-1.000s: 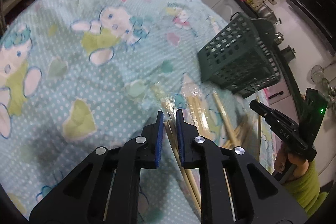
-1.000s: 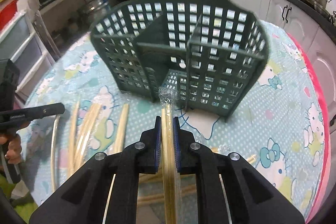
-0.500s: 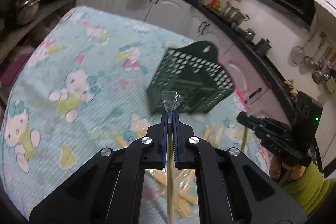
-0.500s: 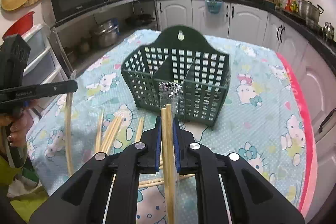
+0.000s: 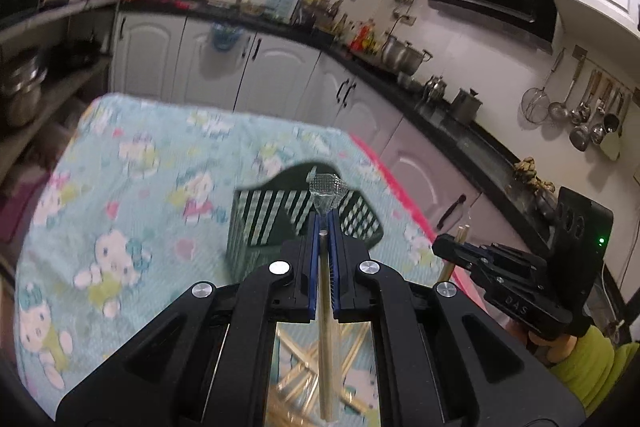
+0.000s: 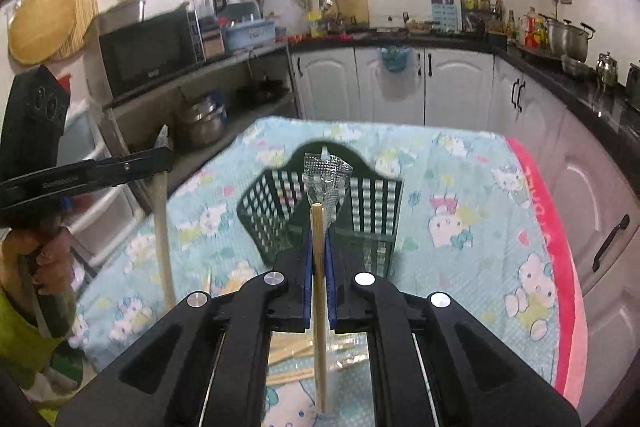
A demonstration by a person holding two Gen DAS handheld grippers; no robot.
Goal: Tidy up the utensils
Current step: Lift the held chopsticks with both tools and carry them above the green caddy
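My left gripper [image 5: 323, 227] is shut on a plastic-wrapped pair of chopsticks [image 5: 325, 339], held upright high above the table; it also shows in the right wrist view [image 6: 160, 163]. My right gripper [image 6: 316, 247] is shut on another wrapped pair of chopsticks [image 6: 319, 307], also raised; it shows in the left wrist view [image 5: 452, 247]. The dark green lattice utensil basket [image 5: 272, 223] [image 6: 372, 203] stands on the table below and ahead of both grippers. Several more wrapped chopsticks [image 5: 296, 383] [image 6: 292, 351] lie loose on the cloth beneath the grippers.
The table carries a turquoise cartoon-print cloth [image 5: 132, 195] with a pink edge [image 6: 560, 267] on the right. White kitchen cabinets [image 6: 400, 87] and a dark counter with pots run behind it. Open shelves with a microwave [image 6: 148, 51] stand on the left.
My left gripper closed on a wrapped chopstick pair and lifted it off the table. Both grippers rose and tilted up, so the basket now looks smaller and lower.
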